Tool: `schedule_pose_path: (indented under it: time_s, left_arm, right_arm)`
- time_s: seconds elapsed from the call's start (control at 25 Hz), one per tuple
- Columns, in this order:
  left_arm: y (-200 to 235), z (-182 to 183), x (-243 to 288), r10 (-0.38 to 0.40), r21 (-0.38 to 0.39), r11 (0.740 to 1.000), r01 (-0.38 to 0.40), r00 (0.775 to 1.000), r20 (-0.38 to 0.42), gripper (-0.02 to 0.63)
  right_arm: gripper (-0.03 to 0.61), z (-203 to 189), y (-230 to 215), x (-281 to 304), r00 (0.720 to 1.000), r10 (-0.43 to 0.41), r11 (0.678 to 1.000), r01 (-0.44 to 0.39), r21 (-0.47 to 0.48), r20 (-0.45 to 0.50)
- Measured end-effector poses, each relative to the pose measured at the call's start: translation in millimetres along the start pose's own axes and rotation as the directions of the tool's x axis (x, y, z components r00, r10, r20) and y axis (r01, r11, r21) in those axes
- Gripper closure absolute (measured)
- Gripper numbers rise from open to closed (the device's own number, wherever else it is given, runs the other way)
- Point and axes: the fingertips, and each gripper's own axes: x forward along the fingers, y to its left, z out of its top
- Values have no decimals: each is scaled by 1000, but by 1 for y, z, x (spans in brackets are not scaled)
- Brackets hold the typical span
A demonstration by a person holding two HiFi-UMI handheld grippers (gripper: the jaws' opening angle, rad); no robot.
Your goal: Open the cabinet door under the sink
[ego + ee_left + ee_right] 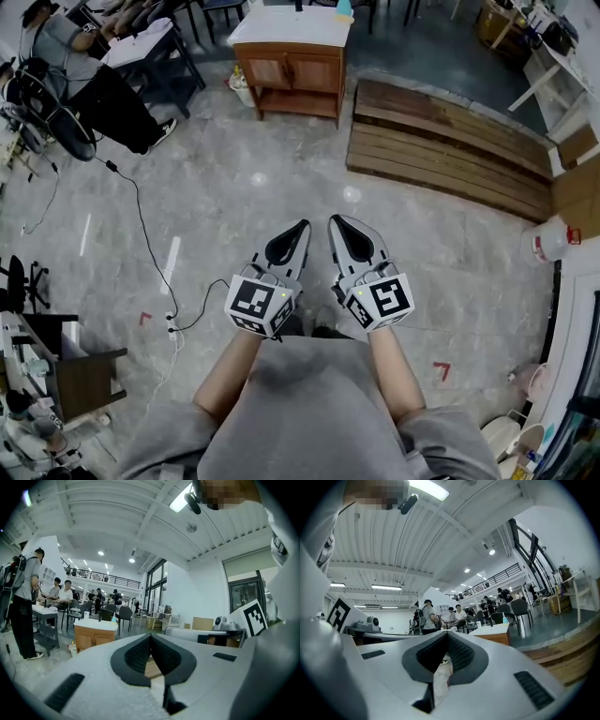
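Held close in front of the person's body, the left gripper (300, 228) and right gripper (337, 225) each have their jaws pressed together on nothing, well apart from the wooden cabinet (291, 70) across the grey floor (234, 187), its doors shut, any basin in its white top too small to make out.

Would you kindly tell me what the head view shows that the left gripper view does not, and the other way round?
Only the head view: the black cable lying across the floor and the person's forearms. Only the left gripper view: the ceiling lights, the balcony and seated people. Both: the wooden cabinet far ahead, doors shut, and the left gripper, jaws together on nothing.
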Motion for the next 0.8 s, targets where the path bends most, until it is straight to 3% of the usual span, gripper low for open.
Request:
schedule_pose_path:
  time_s: [0.4,0.8]
  left_arm:
    - [60,2,43,27,-36,999,-27,1000,8,606]
    - [160,14,95,21,-63,998,-21,1000,1,606]
  right_arm:
    - [571,-21,-25,63,999,3,1000,-2,16,-51]
    - [571,-26,-45,178,996,3,1000,-1,20,-93]
